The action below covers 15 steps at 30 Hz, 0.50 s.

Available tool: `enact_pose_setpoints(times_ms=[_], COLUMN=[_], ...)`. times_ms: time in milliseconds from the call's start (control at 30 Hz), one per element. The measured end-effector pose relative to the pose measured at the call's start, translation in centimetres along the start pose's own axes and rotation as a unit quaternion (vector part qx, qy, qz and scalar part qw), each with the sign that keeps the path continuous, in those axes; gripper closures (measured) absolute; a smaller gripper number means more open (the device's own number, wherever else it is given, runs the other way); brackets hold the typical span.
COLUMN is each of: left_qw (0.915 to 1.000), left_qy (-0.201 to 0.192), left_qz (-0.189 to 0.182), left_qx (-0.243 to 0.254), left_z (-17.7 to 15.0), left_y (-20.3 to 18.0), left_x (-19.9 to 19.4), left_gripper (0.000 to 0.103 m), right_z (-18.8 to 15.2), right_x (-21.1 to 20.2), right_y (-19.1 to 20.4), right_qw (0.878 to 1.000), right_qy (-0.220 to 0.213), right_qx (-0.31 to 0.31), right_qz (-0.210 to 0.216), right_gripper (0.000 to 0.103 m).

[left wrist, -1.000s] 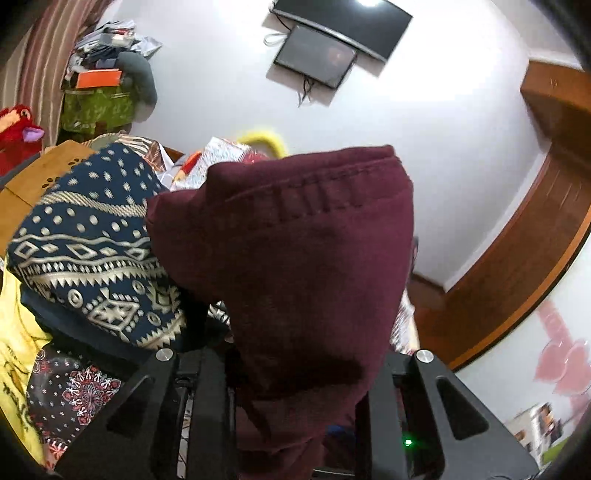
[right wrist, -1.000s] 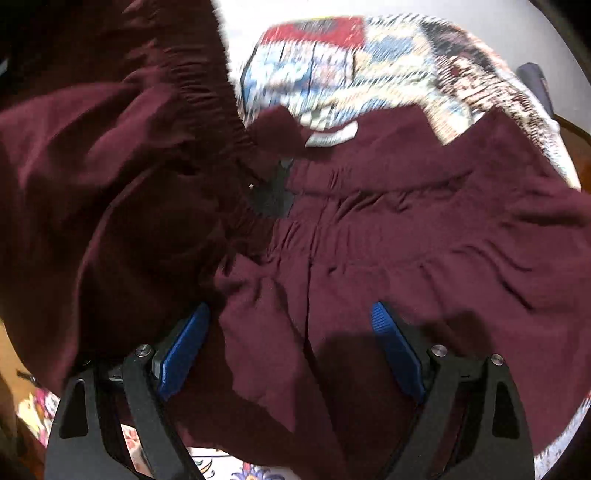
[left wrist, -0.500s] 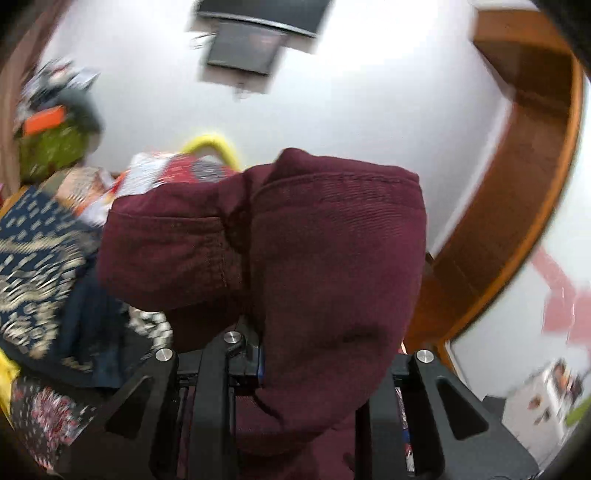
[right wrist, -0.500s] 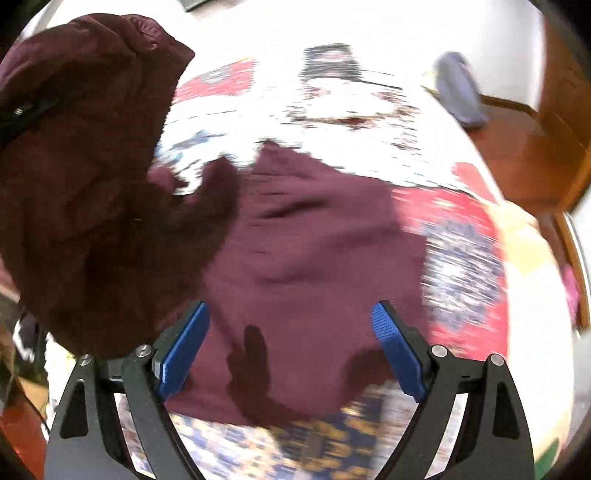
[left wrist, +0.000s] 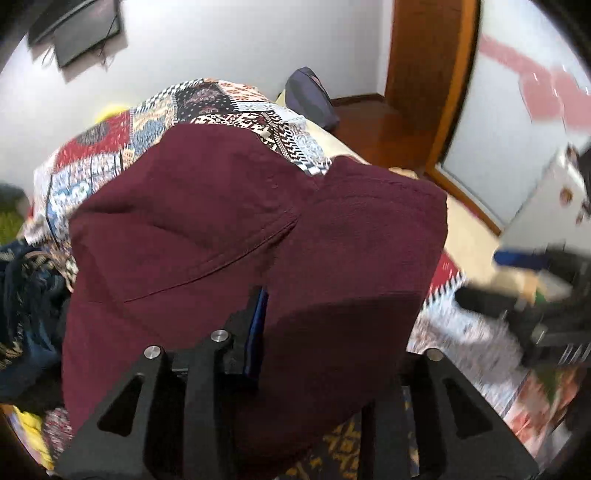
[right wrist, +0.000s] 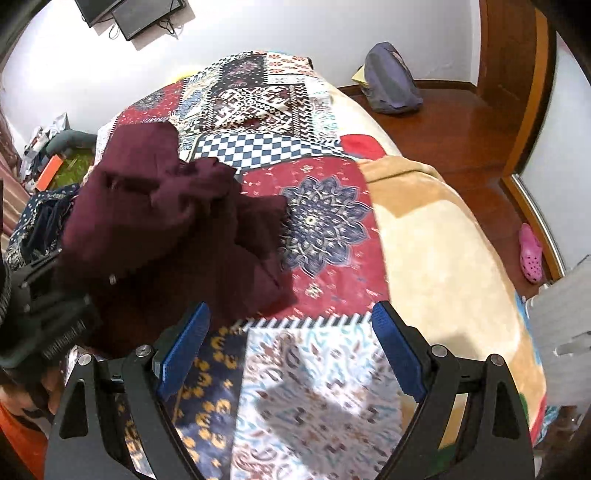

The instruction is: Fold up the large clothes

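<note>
A maroon garment (left wrist: pixel 236 251) is draped over my left gripper (left wrist: pixel 295 332), which is shut on its fabric; the right finger is hidden under the cloth. In the right wrist view the same garment (right wrist: pixel 166 229) hangs bunched at the left over the patchwork bedspread (right wrist: pixel 325 229). My right gripper (right wrist: pixel 288 354) is open and empty, above the bedspread, to the right of the garment. The right gripper shows blurred at the right edge of the left wrist view (left wrist: pixel 535 288).
A pile of patterned navy clothes (right wrist: pixel 37 221) lies at the bed's left edge. A beige blanket (right wrist: pixel 443 258) covers the bed's right side. A grey bag (right wrist: pixel 391 85) and a pink shoe (right wrist: pixel 531 254) are on the wooden floor. A monitor (right wrist: pixel 147 14) hangs on the wall.
My right gripper has pulled back and off the maroon garment, which now hangs bunched from the left gripper. The left gripper has swung right and tilted down toward the bed.
</note>
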State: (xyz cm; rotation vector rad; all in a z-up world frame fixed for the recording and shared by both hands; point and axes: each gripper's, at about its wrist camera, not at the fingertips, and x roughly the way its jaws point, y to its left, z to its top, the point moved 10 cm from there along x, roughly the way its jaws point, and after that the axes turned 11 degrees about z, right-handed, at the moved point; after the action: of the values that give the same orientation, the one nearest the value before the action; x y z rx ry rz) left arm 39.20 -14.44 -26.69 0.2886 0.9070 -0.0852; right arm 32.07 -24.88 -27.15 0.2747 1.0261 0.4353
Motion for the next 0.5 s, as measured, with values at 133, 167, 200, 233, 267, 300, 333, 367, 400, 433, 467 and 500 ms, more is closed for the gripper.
enact_pose_setpoints(times_ms=[133, 167, 200, 233, 267, 300, 333, 367, 400, 433, 467, 500], left_qw=[0.9994, 0.9993, 0.9992, 0.9992, 0.999, 0.9986, 0.9983, 0.9981, 0.9978, 0.9976, 0.9972, 0.9967], left_qy=[0.001, -0.002, -0.003, -0.004, -0.006, -0.009, -0.014, -0.021, -0.034, -0.048, -0.059, -0.068], left_qz=[-0.03, -0.033, -0.034, -0.036, -0.041, -0.051, -0.056, -0.058, -0.057, -0.049, -0.04, -0.031], left_qx=[0.014, 0.017, 0.018, 0.018, 0.015, 0.008, 0.002, -0.003, -0.008, -0.014, -0.022, -0.033], left_z=[-1.0, -1.2, -1.3, -1.4, -1.5, -1.5, -1.3, -1.0, -0.8, -0.5, -0.2, 0.1], left_y=[-0.3, -0.2, 0.0, 0.3, 0.7, 1.3, 1.5, 1.7, 2.5, 3.5, 4.7, 6.1], left_x=[-1.9, -2.5, -3.0, -3.6, -4.1, -5.1, -6.0, -6.7, -7.7, -8.5, -9.0, -9.5], left_gripper=[0.045, 0.044, 0.043, 0.043, 0.043, 0.042, 0.041, 0.041, 0.038, 0.034, 0.032, 0.028], right_z=[-0.2, 0.0, 0.1, 0.4, 0.7, 1.1, 1.5, 1.9, 2.4, 2.8, 3.1, 3.6], right_x=[-1.2, -1.7, -2.1, -2.4, -2.5, -2.8, -3.0, -3.4, -3.5, -3.7, -3.8, -3.9], right_y=[-0.3, -0.2, -0.1, 0.1, 0.4, 0.8, 1.2, 1.8, 2.3, 3.1, 3.7, 4.8], right_qw=[1.0, 1.0, 1.0, 1.0, 1.0, 0.999, 0.999, 0.999, 0.998, 0.997, 0.997, 0.996], right_qy=[-0.008, -0.012, -0.017, -0.023, -0.027, -0.033, -0.039, -0.044, -0.05, -0.055, -0.059, -0.064], right_qx=[-0.002, -0.002, -0.004, -0.006, -0.008, -0.013, -0.02, -0.027, -0.034, -0.043, -0.05, -0.061], right_qz=[-0.002, -0.002, -0.001, 0.0, 0.001, 0.003, 0.006, 0.008, 0.011, 0.017, 0.021, 0.028], right_gripper=[0.015, 0.015, 0.015, 0.015, 0.015, 0.015, 0.015, 0.015, 0.015, 0.015, 0.015, 0.015])
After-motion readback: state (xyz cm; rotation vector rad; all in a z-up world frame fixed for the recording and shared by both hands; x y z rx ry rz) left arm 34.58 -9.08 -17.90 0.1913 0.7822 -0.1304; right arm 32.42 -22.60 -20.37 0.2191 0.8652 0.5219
